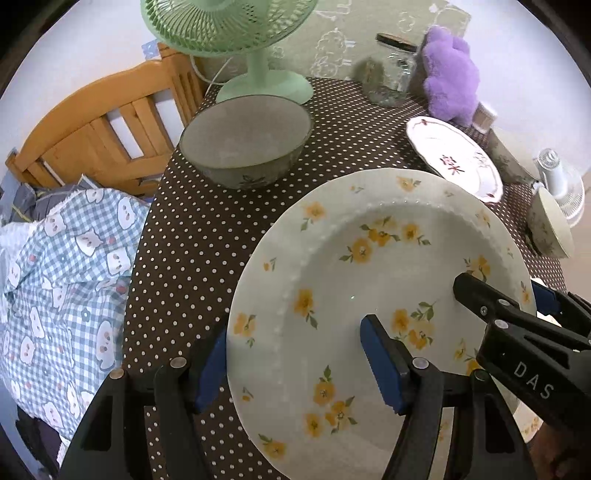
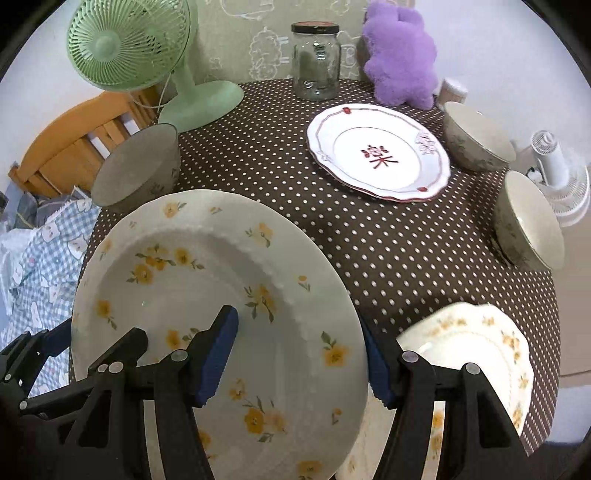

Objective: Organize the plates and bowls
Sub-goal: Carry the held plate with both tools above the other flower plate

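Observation:
A large white plate with yellow flowers (image 1: 369,277) (image 2: 207,295) is held above the dotted table. My left gripper (image 1: 295,369) straddles its left rim, one finger over and one under. My right gripper (image 2: 299,358) straddles its right rim and also shows in the left wrist view (image 1: 495,299). A second yellow-flowered plate (image 2: 476,347) lies at the near right. A red-patterned plate (image 2: 376,155) (image 1: 454,155) lies at the back. A grey bowl (image 1: 243,144) (image 2: 136,170) stands at the left, and two bowls (image 2: 476,136) (image 2: 528,221) at the right.
A green fan (image 1: 236,33) (image 2: 140,55), a glass jar (image 2: 316,59) and a purple plush toy (image 2: 399,51) stand at the table's back edge. A wooden chair (image 1: 99,122) and checked cloth (image 1: 66,266) lie left of the table. A white fan (image 2: 557,177) stands at the right.

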Demonstrator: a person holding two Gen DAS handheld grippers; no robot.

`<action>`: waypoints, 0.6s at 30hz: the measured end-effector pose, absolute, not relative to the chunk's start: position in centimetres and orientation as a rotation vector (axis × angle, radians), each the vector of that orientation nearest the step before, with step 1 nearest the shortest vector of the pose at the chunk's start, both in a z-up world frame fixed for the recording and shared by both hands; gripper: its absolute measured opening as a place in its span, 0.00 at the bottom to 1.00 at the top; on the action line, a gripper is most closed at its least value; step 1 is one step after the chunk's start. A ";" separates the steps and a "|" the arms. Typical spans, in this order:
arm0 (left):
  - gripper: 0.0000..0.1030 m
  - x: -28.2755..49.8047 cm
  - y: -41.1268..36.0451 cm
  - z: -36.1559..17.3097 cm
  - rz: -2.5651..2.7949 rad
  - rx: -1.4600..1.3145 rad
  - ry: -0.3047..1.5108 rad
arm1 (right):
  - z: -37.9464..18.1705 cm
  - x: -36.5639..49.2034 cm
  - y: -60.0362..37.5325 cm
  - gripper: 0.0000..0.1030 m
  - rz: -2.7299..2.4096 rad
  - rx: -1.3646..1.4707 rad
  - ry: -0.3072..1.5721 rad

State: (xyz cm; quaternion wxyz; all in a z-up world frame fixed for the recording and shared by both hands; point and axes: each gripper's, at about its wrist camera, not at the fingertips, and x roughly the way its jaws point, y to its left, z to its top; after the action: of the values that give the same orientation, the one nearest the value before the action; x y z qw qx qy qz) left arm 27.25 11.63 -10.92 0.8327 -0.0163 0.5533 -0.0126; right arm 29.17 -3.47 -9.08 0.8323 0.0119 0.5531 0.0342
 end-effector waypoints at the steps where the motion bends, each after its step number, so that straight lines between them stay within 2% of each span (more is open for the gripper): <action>1: 0.68 27.1 11.5 -10.8 -0.029 -0.033 1.171 | -8.9 28.8 -3.8 0.65 0.067 0.029 1.171; 18: 0.68 24.2 4.6 -9.8 -0.039 -0.039 1.182 | -8.0 25.7 -10.5 0.65 0.047 0.048 1.181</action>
State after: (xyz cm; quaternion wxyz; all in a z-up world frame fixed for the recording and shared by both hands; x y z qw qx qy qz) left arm 24.24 4.57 -9.78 0.8301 -0.0185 0.5570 -0.0183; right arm 25.70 -10.51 -8.04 0.8302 0.0227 0.5566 0.0223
